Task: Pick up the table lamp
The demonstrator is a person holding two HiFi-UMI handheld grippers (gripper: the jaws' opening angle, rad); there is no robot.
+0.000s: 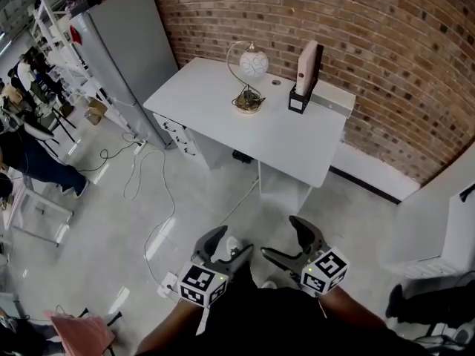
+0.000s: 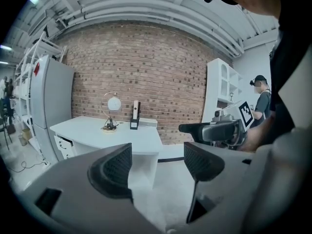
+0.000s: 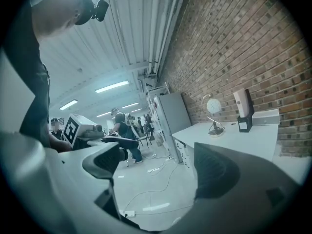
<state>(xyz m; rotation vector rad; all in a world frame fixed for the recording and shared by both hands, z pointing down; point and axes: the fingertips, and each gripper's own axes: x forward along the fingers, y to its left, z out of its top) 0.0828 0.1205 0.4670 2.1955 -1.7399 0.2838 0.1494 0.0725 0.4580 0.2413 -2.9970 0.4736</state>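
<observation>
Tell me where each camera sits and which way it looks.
Head view: head-worn, looking down at desk and lamp; left tongs, right tongs, forearms show.
Left gripper view: on left tongs, facing the desk; right tongs show.
Right gripper view: on right tongs, along the wall; left tongs show.
All share the lamp.

A white rectangular desk [image 1: 282, 139] stands against the red brick wall [image 1: 386, 43]. A tall grey metal cabinet [image 1: 130, 43] stands beside it (head view, left). White cables [image 1: 172, 208] cross the grey floor [image 1: 96, 258].
</observation>
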